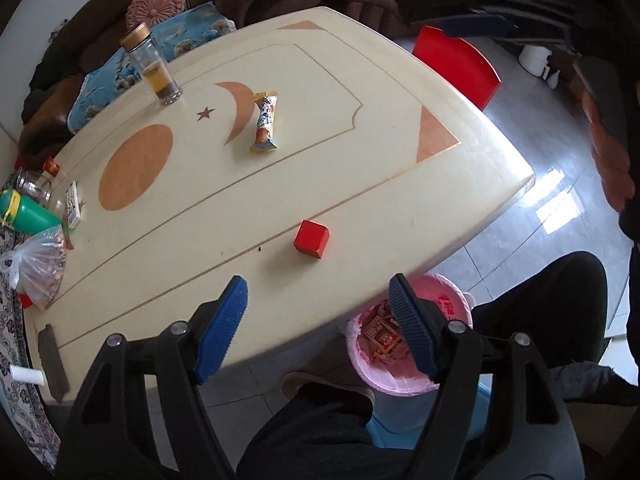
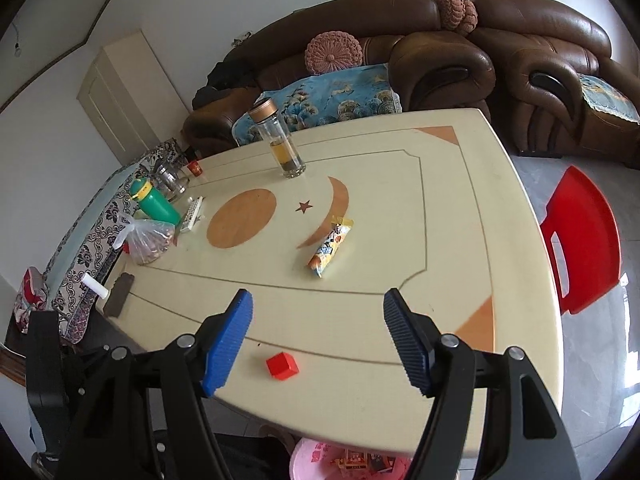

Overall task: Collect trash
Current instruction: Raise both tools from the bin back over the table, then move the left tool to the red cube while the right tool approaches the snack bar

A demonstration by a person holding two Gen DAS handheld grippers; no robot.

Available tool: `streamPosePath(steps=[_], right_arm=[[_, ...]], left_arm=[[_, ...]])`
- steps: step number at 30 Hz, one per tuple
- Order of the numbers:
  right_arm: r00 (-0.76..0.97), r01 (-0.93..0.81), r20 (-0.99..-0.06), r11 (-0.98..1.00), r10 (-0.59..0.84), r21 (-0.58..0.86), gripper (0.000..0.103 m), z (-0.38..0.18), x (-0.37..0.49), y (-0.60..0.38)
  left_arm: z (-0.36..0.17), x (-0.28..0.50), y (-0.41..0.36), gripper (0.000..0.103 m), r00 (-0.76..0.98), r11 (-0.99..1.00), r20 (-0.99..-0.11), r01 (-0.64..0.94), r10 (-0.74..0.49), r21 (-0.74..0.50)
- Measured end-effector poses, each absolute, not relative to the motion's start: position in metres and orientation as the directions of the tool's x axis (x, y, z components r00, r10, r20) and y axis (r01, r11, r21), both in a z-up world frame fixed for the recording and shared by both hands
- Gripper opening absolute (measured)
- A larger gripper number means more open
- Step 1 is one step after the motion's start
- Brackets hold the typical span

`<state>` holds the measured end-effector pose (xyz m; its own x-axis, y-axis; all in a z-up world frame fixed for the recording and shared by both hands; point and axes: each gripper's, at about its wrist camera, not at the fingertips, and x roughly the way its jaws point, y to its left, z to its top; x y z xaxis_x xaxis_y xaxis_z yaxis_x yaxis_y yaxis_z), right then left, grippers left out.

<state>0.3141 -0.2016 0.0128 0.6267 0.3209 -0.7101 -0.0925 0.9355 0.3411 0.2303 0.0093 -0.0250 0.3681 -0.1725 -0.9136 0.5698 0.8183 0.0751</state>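
A small red box (image 1: 311, 239) (image 2: 282, 365) lies near the front edge of the cream table (image 1: 360, 160) (image 2: 440, 240). A snack wrapper (image 1: 265, 122) (image 2: 330, 251) lies at mid-table beside the crescent inlay. Below the table edge stands a pink-lined bin (image 1: 404, 378) (image 2: 310, 460) holding red wrappers. My left gripper (image 1: 318, 290) hangs open and empty above the table's front edge and the bin. My right gripper (image 2: 318, 308) is open and empty too, above the table, with the red box just below its fingers in the right wrist view.
A glass bottle with tea (image 1: 154, 68) (image 2: 280, 142) stands at the far side. A green bottle (image 2: 156, 200), a glass jar (image 2: 170, 178), a plastic bag (image 2: 146, 240) and a dark bar (image 2: 119, 294) crowd the left end. A red chair (image 2: 580, 240) stands right. The person's legs (image 1: 320, 432) are below.
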Motion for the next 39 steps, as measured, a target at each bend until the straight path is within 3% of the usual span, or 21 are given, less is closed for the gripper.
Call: streamPosePath(steps=[20,39], right_arm=[[0.510,-0.078,-0.796,0.939,0.326,0.335,0.067,-0.041,0.392,-0.173],[0.244,0.019,-0.922,0.949,0.301,0.315,0.067,-0.144,0.505,-0.135]], left_arm=[[-0.099,0.280,-0.007,0.072,0.205,0.780,-0.964,0.626,-0.169,-0.003],[-0.153,0.310,-0.012,0.072,0.108,0.771,-0.973,0.630,-0.206,-0.093]])
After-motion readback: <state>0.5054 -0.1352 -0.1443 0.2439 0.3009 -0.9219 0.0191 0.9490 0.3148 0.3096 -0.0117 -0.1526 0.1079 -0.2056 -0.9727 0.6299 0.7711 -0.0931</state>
